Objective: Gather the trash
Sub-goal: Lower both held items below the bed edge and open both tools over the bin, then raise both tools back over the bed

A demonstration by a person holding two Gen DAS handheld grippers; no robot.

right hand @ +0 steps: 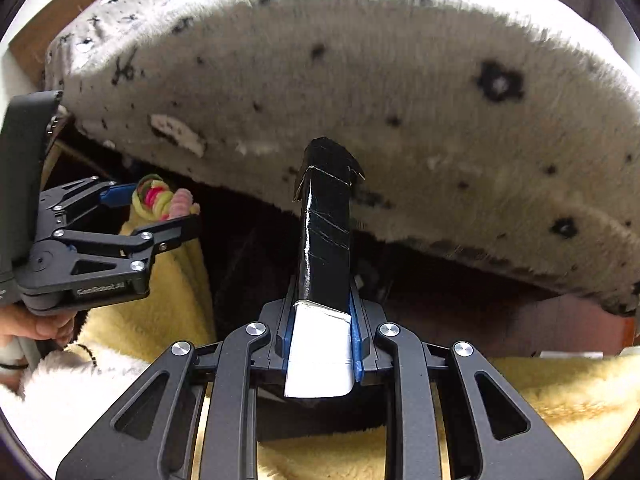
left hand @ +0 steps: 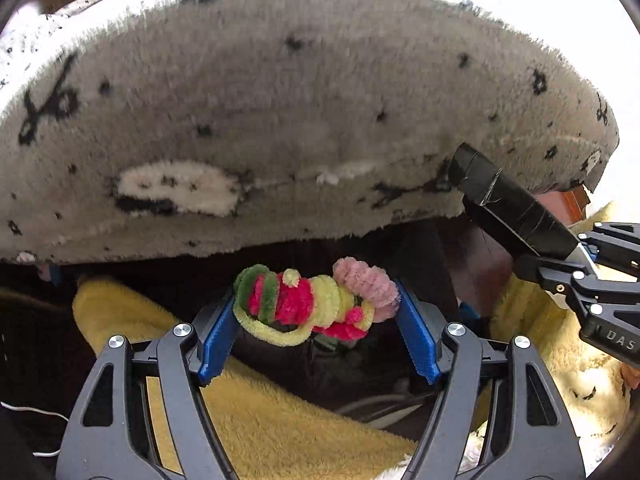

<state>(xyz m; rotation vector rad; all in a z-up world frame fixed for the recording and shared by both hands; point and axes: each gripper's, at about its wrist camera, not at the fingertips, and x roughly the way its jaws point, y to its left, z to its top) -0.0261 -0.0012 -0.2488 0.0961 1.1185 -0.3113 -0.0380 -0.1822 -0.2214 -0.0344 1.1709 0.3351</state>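
Fuzzy pipe-cleaner bundle (left hand: pixel 316 304) between left tongs (left hand: pixel 316 334)

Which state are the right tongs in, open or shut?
Shut: the right tongs have both blue pads pressed against the black taped strip.

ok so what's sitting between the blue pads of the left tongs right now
A bundle of fuzzy pipe cleaners in green, pink and yellow sits between the pads of the left tongs, which clamp it. The left wrist view shows it best.

left claw (left hand: pixel 316 312) gripping pipe-cleaner bundle (left hand: pixel 316 304), perhaps
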